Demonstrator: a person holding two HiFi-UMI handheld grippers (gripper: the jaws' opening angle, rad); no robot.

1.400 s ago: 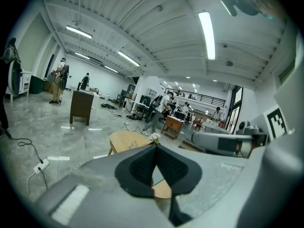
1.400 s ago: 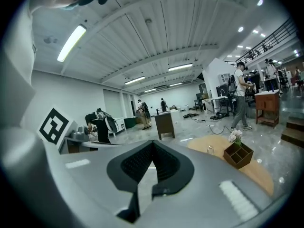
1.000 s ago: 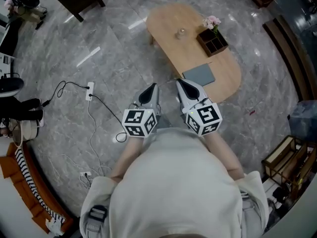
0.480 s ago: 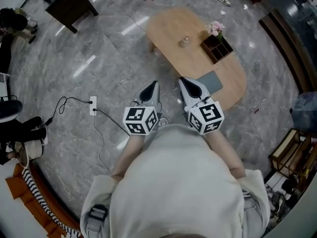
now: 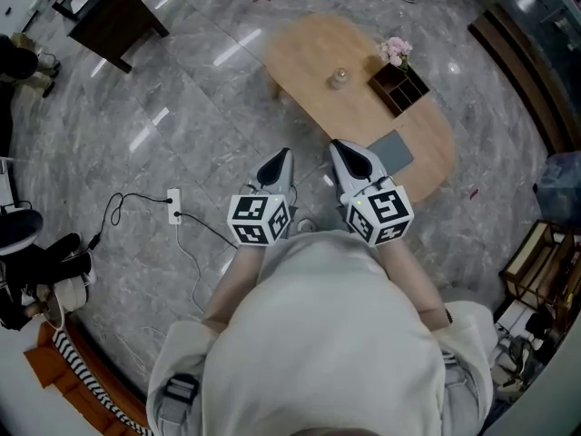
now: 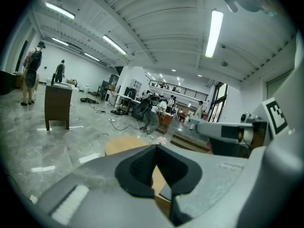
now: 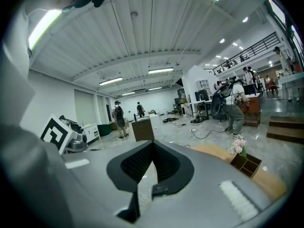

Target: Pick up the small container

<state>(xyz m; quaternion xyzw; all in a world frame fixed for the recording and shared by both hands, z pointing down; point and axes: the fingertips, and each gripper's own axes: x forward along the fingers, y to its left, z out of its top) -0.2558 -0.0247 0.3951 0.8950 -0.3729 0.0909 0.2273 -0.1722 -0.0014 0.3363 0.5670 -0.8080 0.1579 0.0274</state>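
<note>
The small container (image 5: pixel 339 78), a clear glass jar, stands in the middle of an oval wooden table (image 5: pixel 309 53) ahead of me. My left gripper (image 5: pixel 280 156) and right gripper (image 5: pixel 338 147) are held side by side at chest height, short of the table's near edge and well away from the jar. Both are shut with nothing between the jaws. In the left gripper view the closed left gripper (image 6: pixel 156 147) points over the table (image 6: pixel 124 144). In the right gripper view the right gripper (image 7: pixel 152 145) is closed too, and the jar does not show.
A dark compartment box (image 5: pixel 400 86) with pink flowers (image 5: pixel 393 49) stands right of the jar. A grey pad (image 5: pixel 394 151) lies on the table's near end. A power strip and cable (image 5: pixel 174 205) trail on the marble floor at left. People stand far off in the hall.
The floor, cable and table have slid down the head view, so I have come a little closer to the table. Both grippers keep the same shut pose.
</note>
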